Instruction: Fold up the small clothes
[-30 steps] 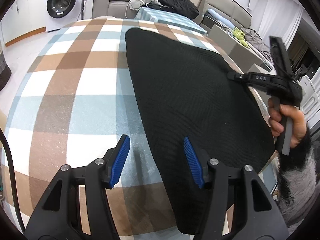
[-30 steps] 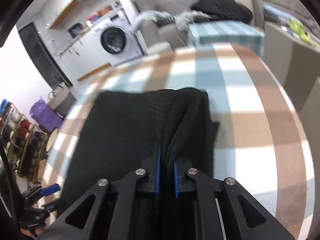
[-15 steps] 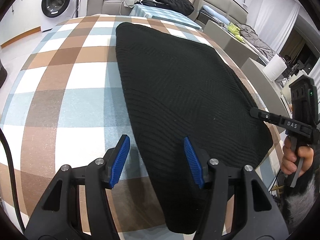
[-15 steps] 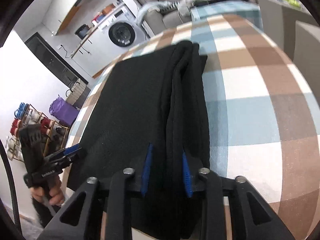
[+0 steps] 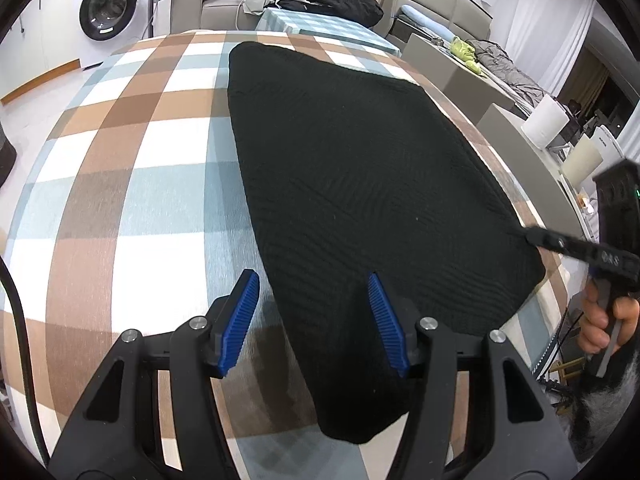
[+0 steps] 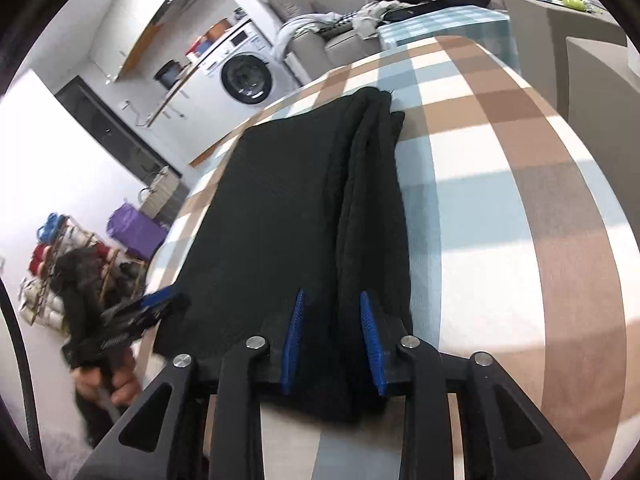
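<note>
- Now the black garment (image 5: pixel 360 200) lies flat on the checked tablecloth (image 5: pixel 140 200), its long axis running from the near edge at about 6 o'clock away toward 12 o'clock in the left wrist view.
- In that view the left gripper (image 5: pixel 314 322) hovers with its jaws about half open and empty; the garment's near left edge passes between the 2 blue pads (image 5: pixel 240 320), which do not press on it.
- In its own view the right gripper (image 6: pixel 334 342) sits over the doubled right edge of the garment (image 6: pixel 304 220). Its jaws are opening: the thick folded ridge runs between the pads toward 12 o'clock, and they look clear of the cloth.
- From the left camera, the right gripper (image 5: pixel 532 236) shows at 3 o'clock, at the garment's right side, with the hand (image 5: pixel 604 320) below it.
- Judging by this, both grippers stand at the near end, 1 at each long side, so the next fold likely carries the near end toward 12 o'clock.
</note>
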Demonstrator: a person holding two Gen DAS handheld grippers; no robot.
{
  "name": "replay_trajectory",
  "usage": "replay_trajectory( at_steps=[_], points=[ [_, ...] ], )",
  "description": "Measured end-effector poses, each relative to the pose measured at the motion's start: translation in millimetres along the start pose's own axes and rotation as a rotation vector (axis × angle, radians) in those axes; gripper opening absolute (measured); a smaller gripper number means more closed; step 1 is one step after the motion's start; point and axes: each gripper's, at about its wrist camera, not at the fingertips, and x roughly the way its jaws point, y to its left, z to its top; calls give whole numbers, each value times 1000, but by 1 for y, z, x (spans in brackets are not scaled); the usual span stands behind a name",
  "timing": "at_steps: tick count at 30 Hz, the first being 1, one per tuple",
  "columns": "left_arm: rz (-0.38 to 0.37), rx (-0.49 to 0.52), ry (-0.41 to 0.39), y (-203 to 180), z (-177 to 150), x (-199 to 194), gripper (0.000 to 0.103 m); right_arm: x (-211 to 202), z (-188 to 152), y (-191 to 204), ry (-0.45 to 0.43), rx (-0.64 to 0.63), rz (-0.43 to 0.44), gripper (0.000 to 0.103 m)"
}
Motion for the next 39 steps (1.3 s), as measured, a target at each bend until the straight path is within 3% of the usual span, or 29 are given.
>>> replay_trajectory(
  at_steps=[3, 7, 11, 14, 16, 18, 23, 28, 29, 31, 32, 37, 39],
  points=[
    [-9, 2, 8, 0, -4, 1, 54, -1, -15, -3, 21, 11, 18, 33],
    [-5, 8, 12, -2, -9, -1, 54, 0, -22, 7, -13, -22, -6, 12],
    [-3, 6, 0, -2, -10, -7, 54, -8, -17, 16, -31, -53, -42, 11],
    [4, -1, 0, 0, -10, -8, 54, 5, -22, 11, 38, -59, -119, 18],
    [9, -1, -3, 0, -9, -10, 54, 0, -18, 10, 17, -48, -105, 29],
    [5, 1, -8, 0, -7, -11, 54, -7, -12, 12, -25, -62, -109, 35],
    [4, 0, -15, 1, 0, -9, 54, 5, 25, 18, -69, -81, -81, 35],
    [7, 1, -18, 2, 8, -3, 54, 55, 62, 18, -7, -88, -74, 35],
    [8, 1, -18, 2, 10, -2, 54, 65, 67, 15, 13, -82, -93, 33],
    [6, 0, -22, 2, 14, -1, 54, 77, 75, 15, 20, -107, -115, 12],
    [4, 0, -25, 2, 15, -1, 54, 80, 79, 17, 25, -117, -121, 8],
    [-8, 4, -36, 2, 25, 1, 54, 51, 98, 38, -96, -211, -126, 6],
    [-4, 9, -34, 1, 28, 4, 54, 59, 101, 32, -70, -216, -203, 6]
  ],
)
